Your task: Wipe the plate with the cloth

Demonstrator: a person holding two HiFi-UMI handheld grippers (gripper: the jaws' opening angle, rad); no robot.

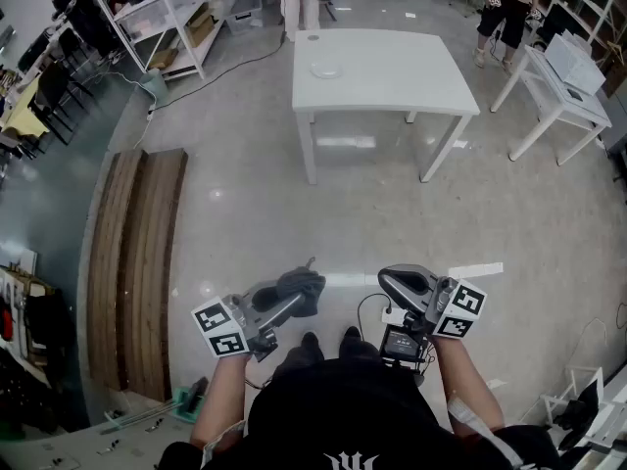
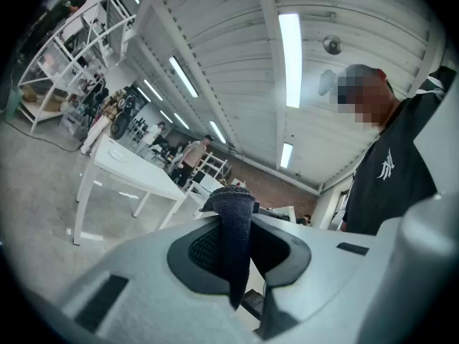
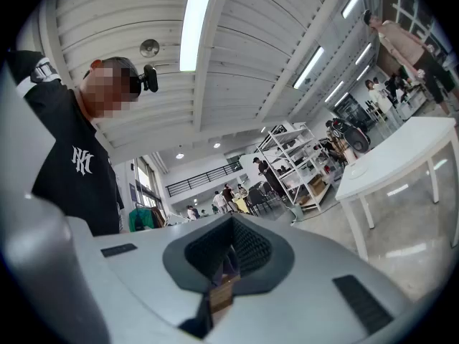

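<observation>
The black shirt carries a white emblem on its chest; in the right gripper view it looks like two or three letters, but I cannot read them surely. Each gripper's cube bears black-and-white square markers and no words.

Both forearms reach forward from the body. They hold the grippers low over the shiny floor [image 1: 245, 213], side by side and apart.

The left gripper [image 1: 289, 302] is clamped on the dark cloth [image 1: 302, 287]. The cloth bunches past the gripper's tips and, in its own view, stands as a dark knitted strip pinched between the jaws.

The right gripper [image 1: 390, 280] has its jaws closed together with nothing between them.

The white plate [image 1: 324, 69] lies on the white tabletop [image 1: 402, 81] near its far left corner, well apart from both grippers.
</observation>
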